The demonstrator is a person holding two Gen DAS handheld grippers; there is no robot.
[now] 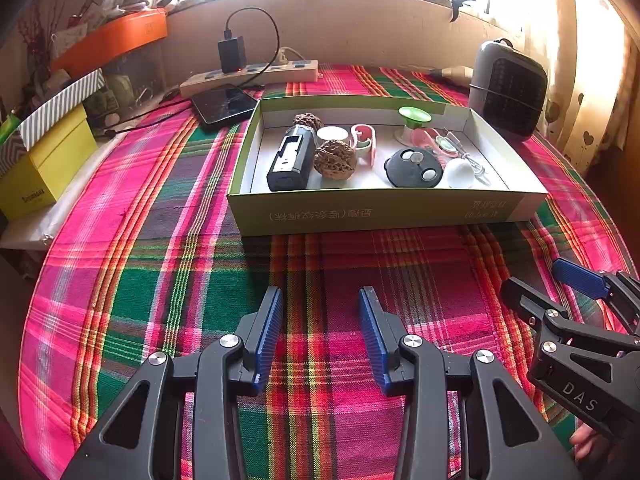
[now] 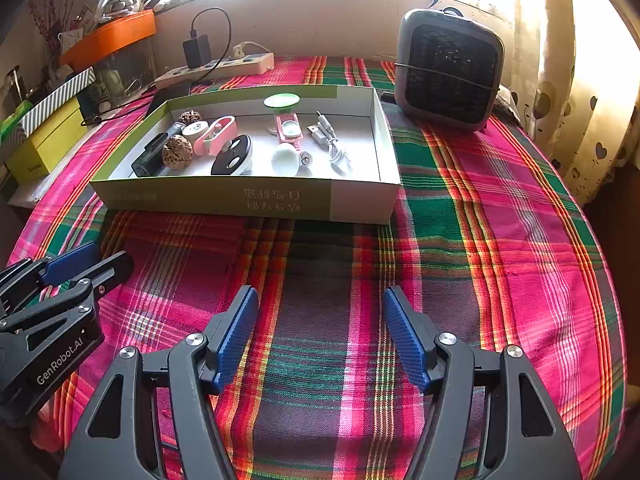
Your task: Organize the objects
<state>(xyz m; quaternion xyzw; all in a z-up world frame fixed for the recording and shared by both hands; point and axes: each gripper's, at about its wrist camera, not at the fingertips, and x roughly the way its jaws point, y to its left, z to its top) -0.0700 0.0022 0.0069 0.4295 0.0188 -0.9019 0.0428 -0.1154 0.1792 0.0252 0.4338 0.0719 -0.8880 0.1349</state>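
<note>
A table covered in a pink, green and red plaid cloth [image 1: 160,240] fills the scene. A shallow green-and-white cardboard box [image 1: 380,208] sits on it toward the far side, with a grey fan heater [image 2: 448,68] just beside its far right corner. Inside the box lie a black rectangular device [image 1: 290,160], two wrinkled walnuts [image 1: 334,159], a round black disc [image 1: 414,168], a pink clip [image 2: 218,134] and a white cable [image 2: 332,140]. Nearer the viewer, the left gripper [image 1: 320,300] and the right gripper [image 2: 320,296] hover above bare cloth, well apart from the box, each with jaws spread and nothing between them.
</note>
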